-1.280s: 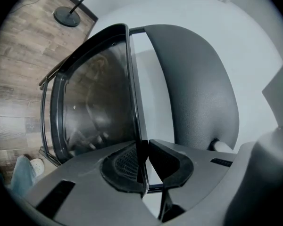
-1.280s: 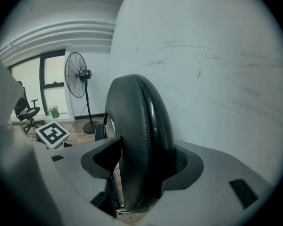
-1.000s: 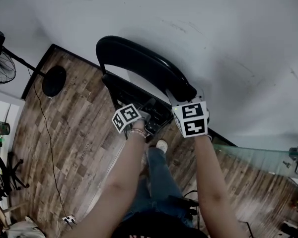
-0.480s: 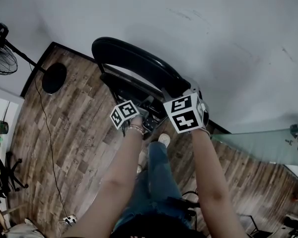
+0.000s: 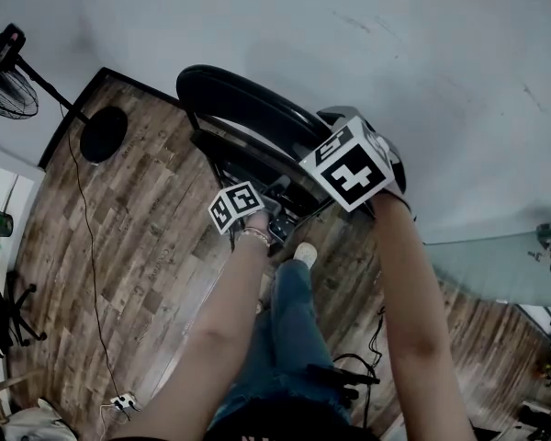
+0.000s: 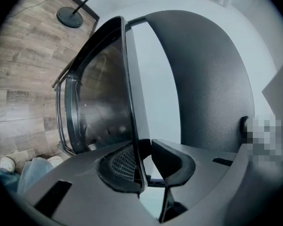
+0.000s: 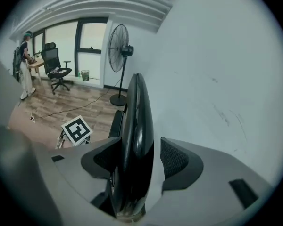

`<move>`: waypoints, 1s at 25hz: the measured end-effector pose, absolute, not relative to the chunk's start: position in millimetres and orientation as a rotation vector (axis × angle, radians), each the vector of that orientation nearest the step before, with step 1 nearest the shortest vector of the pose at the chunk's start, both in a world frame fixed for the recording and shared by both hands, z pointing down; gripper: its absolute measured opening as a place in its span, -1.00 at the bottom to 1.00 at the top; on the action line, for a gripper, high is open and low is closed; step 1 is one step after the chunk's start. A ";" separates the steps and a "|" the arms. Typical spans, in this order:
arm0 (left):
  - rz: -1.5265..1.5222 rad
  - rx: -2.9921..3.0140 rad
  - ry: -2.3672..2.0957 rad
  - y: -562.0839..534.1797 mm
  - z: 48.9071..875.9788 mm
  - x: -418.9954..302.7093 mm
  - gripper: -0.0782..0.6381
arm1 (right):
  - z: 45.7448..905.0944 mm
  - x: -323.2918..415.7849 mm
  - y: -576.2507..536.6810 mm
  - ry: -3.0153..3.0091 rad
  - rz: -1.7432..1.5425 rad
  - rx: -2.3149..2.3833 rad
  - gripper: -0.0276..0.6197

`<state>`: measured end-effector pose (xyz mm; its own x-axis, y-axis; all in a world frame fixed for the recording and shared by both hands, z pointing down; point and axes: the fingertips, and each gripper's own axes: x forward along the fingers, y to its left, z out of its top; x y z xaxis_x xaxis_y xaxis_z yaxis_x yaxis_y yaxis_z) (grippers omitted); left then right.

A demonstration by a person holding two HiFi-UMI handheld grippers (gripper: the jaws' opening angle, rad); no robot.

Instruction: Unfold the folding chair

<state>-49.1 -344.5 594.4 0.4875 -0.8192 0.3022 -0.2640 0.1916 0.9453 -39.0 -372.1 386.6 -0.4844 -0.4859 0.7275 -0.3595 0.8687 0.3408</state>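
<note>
Folding chair [image 5: 248, 108] near-folded on the plank floor [image 5: 138, 219], by the white wall [image 5: 395, 44], seat [image 6: 101, 102] tipped up close to the backrest [image 7: 137, 117]. On the seat's thin rim, the left gripper [image 6: 146, 147], jaws pinched on it at the tips, rim running straight ahead along the pads [image 6: 120, 166]. On the backrest's rounded top edge, the right gripper [image 7: 140, 147], clamped across it. Lower and nearer the body: the left. Likely next: draw the rim out from the backrest with the left, brace with the right
</note>
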 end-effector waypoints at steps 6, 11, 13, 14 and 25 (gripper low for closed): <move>-0.496 1.358 -1.031 -325.7 596.9 -55.1 -0.55 | 379.5 -51.4 -354.7 -2.079 -0.177 0.513 -0.38; -0.489 1.364 -1.025 -303.8 600.6 -64.5 -0.53 | 381.7 -53.7 -353.5 -2.093 -0.124 0.526 -0.37; -0.491 1.366 -1.027 -297.4 601.1 -68.2 -0.53 | 383.4 -57.8 -347.5 -2.108 -0.096 0.502 -0.31; -0.494 1.367 -1.029 -294.7 601.2 -69.2 -0.53 | 383.1 -58.5 -345.7 -2.116 -0.083 0.502 -0.29; -0.462 1.377 -1.024 -264.5 606.0 -78.8 -0.50 | 382.5 -63.4 -326.9 -2.094 -0.112 0.643 -0.44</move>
<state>-78.8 -264.5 606.0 0.5188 -0.7923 0.3211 -0.2830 0.1953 0.9390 -63.4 -326.9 382.5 -0.4470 -0.4847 0.7518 -0.4016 0.8598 0.3155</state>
